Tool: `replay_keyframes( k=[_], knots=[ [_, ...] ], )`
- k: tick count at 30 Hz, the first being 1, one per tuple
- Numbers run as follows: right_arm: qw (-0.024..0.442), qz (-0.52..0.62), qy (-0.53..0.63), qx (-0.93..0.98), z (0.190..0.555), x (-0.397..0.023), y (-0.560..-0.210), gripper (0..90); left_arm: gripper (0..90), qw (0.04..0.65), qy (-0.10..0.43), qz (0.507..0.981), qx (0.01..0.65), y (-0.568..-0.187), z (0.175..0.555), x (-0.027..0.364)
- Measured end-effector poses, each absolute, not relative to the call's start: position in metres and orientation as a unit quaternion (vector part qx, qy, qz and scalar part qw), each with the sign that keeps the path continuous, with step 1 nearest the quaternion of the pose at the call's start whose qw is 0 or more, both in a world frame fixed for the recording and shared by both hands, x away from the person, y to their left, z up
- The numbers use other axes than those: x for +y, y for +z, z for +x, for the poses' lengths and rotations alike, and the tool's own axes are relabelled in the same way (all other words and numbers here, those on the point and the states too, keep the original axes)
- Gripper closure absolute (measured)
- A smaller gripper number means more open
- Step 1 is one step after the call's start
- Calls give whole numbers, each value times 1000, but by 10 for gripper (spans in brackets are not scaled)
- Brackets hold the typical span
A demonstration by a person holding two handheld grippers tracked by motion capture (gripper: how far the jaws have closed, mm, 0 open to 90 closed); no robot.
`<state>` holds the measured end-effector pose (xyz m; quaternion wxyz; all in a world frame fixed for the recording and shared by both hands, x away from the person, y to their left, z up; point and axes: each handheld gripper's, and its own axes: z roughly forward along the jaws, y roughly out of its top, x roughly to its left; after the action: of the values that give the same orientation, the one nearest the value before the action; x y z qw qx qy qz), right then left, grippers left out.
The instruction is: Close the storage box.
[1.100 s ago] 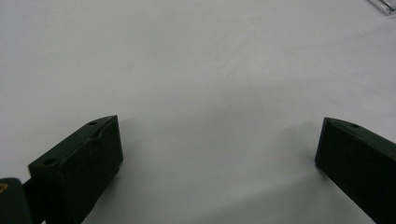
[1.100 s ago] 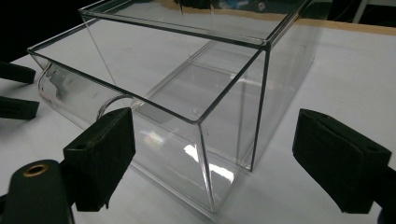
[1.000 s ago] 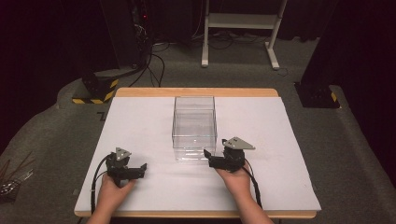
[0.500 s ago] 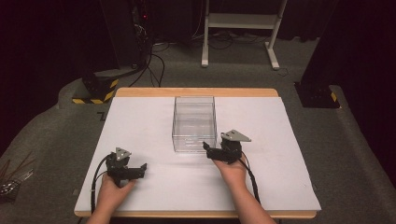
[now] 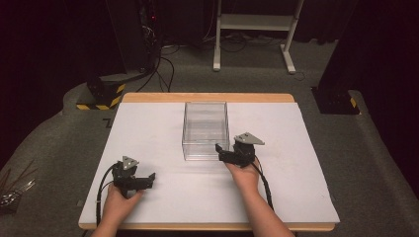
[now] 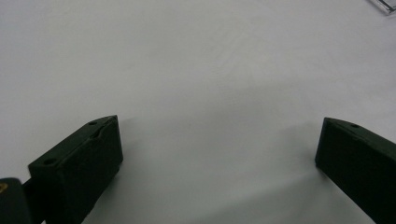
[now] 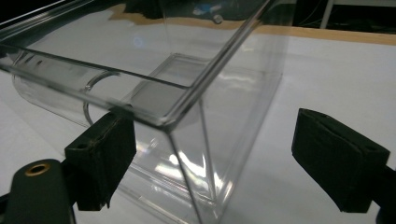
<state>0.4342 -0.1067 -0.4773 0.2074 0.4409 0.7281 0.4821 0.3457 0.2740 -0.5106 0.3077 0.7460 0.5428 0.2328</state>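
Fingers [image 7: 100, 161] of right gripper [image 7: 219, 163] spread wide around near corner of clear plastic box [image 5: 205, 129], left gripper [image 6: 219, 158] released over bare white table [image 5: 296, 173], glossy straight-edged walls

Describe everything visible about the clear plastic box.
The clear plastic box is a see-through, open-topped rectangular container that looks like hard acrylic, empty, standing upright on the white table cover. Its near right corner sits between the open jaws of the right tool; whether a jaw touches it is unclear.
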Motion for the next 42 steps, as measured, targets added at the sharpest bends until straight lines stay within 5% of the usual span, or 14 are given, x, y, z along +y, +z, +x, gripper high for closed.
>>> replay_keyframes(
  k=[15, 32, 37, 42],
  knots=[
    [186, 435, 484, 736, 425, -119, -480, 173, 9, 308, 232, 746, 543, -511, 346, 274],
    [223, 499, 364, 754, 380, -237, -500, 189, 10, 308, 233, 746, 542, -511, 346, 274],
    [197, 528, 347, 750, 388, -239, -503, 178, 10, 308, 232, 746, 543, -511, 346, 274],
    [225, 516, 313, 765, 387, -229, -504, 166, 10, 308, 232, 746, 543, -511, 346, 274]
  ],
)
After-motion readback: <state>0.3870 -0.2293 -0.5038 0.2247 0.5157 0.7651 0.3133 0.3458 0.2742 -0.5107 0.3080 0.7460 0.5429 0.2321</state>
